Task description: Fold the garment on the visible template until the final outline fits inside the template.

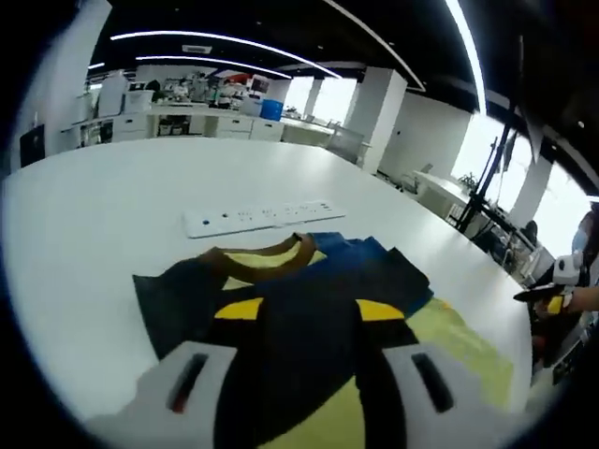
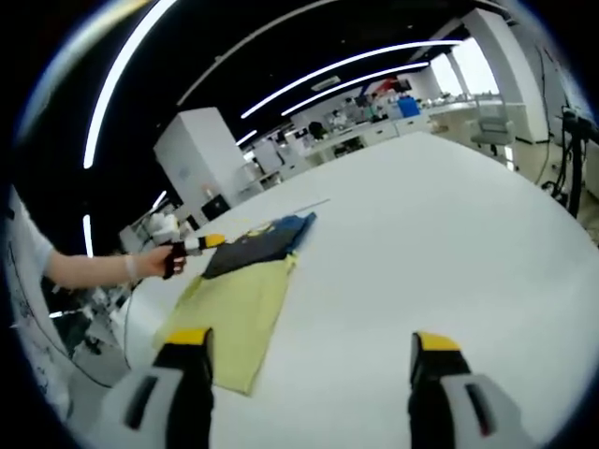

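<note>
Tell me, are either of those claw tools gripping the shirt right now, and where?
Neither. The left gripper is open above the dark garment; the right gripper is open over bare white table.

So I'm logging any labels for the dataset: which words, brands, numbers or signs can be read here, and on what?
None can be read.
White strip on the table beyond the garment: small dark marks, too blurred to read.
Garment: no print visible.
Background shelves and boxes: too small to read.

I see a white power strip (image 1: pixel 263 217) lying flat on the big white table (image 1: pixel 103 215) — past its far edge, white desks (image 1: pixel 178 122) with clutter, a blue bin (image 1: pixel 271 109), white pillars (image 1: pixel 374 112) — light strips (image 2: pixel 337 67) overhead.
</note>
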The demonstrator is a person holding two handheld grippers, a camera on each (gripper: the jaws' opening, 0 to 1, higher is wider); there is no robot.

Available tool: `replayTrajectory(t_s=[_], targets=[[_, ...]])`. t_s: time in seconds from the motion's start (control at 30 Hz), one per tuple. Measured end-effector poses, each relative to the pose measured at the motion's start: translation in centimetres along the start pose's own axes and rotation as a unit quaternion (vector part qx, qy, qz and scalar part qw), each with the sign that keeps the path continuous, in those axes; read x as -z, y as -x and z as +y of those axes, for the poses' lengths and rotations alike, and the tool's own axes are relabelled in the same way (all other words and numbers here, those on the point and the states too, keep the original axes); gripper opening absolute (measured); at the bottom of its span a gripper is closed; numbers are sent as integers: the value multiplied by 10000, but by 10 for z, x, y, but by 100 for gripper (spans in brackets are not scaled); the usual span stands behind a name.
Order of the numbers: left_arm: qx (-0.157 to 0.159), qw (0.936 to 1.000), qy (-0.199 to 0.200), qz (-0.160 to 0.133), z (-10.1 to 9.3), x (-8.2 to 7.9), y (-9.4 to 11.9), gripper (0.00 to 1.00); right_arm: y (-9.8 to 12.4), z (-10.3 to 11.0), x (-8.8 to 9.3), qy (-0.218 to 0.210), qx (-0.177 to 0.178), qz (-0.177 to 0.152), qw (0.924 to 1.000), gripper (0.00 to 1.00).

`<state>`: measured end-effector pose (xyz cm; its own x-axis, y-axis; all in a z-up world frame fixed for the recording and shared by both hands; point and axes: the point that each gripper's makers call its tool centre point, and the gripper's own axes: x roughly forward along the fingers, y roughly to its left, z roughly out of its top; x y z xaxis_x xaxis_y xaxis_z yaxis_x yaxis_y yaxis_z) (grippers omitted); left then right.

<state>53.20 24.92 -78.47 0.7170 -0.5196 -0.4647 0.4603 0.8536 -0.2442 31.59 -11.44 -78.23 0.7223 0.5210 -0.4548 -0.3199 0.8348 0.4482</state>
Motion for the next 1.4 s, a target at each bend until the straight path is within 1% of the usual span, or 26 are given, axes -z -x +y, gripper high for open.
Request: replayTrajectory(t_s=[0.07,0.1,0.13,0.17,0.2,0.23,0.3,0.33,0.43,0.47,0.53,0.6,0.63,0.77,0.87,1.0,1.07,1.13,1.2,1.27,1.33,1.37,1.4], targets=[[-81,9999,-86,94,12,4,7,32,-2,2,0,11,-25,10,10000,87],[-171,9993,-245,208,15,12,16,32,-2,2,0,14,-33,17,10000,87],[-219,9990,-301,248,17,15,21,31,-3,4,0,13,-41,20,10000,87],[-240,9988,-348,255,27,14,23,30,-3,5,-1,12,-49,15,10000,87],[-252,9985,-392,292,30,16,26,30,-4,6,-1,13,-58,9,10000,87],[-313,9977,-471,385,30,22,32,30,-4,7,-2,14,-62,5,10000,87],[-366,9966,-580,451,33,26,36,30,-5,6,-3,0,-74,-19,10000,87],[-445,9957,-646,483,31,31,42,28,-5,6,-4,-12,-76,-26,10000,87],[-690,9948,-397,630,40,40,48,25,-5,8,-5,-19,-74,-39,10000,87],[-857,9927,-331,786,47,46,51,25,-5,7,-5,-17,-69,-41,10000,87],[-986,9909,-291,869,51,51,52,23,-4,6,-5,-27,-72,-39,10000,87],[-988,9911,-163,878,50,52,53,20,-3,5,-5,-12,-61,-33,10000,87],[-994,9911,-145,874,53,51,54,19,-3,4,-4,-13,-52,-30,10000,87],[-995,9907,-155,917,58,52,55,14,-2,0,-1,-18,-17,17,10000,87],[-965,9911,-115,915,56,52,54,11,-2,0,0,-59,-26,1,10000,87],[-921,9906,-111,1010,54,54,48,9,-3,3,2,-53,-32,24,10000,87],[-947,9897,-161,1066,58,54,44,8,-3,3,2,-67,-31,27,10000,87],[-972,9891,-143,1093,53,55,43,6,-2,2,2,-79,-25,12,10000,87],[-1039,9878,-152,1148,61,57,41,4,-1,2,2,-83,-16,6,10000,87],[-1045,9873,-168,1182,60,58,43,5,1,0,2,-88,3,2,10000,87],[-922,9886,-82,1189,54,61,40,11,2,-1,2,-95,20,4,10000,87],[-905,9883,-159,1216,53,61,40,14,2,-1,2,-111,28,-8,9999,87],[-861,9874,-404,1262,53,61,40,15,2,-1,2,-117,28,-12,9999,87]])
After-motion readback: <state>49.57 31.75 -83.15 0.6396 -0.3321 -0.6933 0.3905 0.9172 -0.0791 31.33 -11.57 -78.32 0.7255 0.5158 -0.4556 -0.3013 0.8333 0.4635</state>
